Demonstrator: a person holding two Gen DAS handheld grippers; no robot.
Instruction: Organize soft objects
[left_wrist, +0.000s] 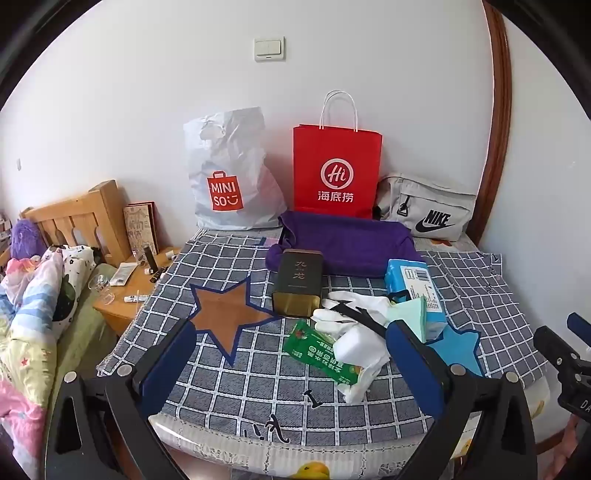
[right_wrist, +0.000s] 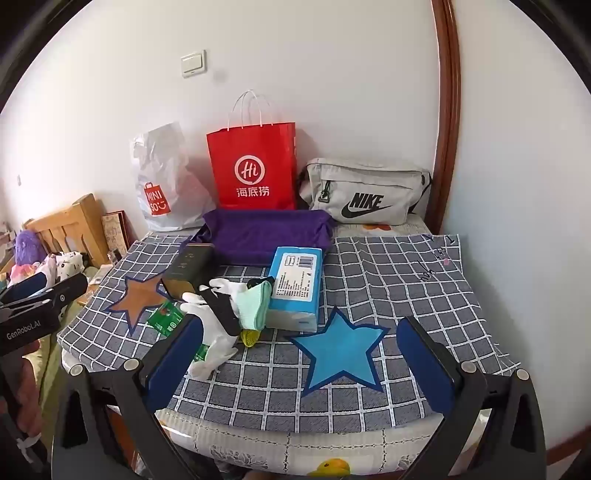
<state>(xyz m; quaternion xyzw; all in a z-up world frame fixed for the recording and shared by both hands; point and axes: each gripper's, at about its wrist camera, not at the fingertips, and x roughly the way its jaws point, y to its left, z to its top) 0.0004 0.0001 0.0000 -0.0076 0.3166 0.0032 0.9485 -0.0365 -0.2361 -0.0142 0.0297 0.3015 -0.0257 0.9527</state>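
A pile of items lies on the checked cloth (left_wrist: 258, 384): white gloves (left_wrist: 354, 317) (right_wrist: 216, 332), a mint green cloth (left_wrist: 408, 312) (right_wrist: 253, 304), a blue tissue pack (left_wrist: 413, 291) (right_wrist: 295, 288), a green snack packet (left_wrist: 321, 354) (right_wrist: 166, 317) and a dark tin (left_wrist: 299, 284) (right_wrist: 188, 271). A purple fabric bin (left_wrist: 343, 243) (right_wrist: 266, 236) sits behind them. My left gripper (left_wrist: 291, 362) is open and empty, just in front of the pile. My right gripper (right_wrist: 303, 354) is open and empty over the blue star patch (right_wrist: 340, 350).
A white Miniso bag (left_wrist: 229, 173), a red paper bag (left_wrist: 336, 170) and a grey Nike pouch (left_wrist: 424, 210) stand along the back wall. A brown star patch (left_wrist: 225, 310) lies at the left. A wooden bedside table (left_wrist: 125, 291) and bedding (left_wrist: 33, 295) are off the left edge.
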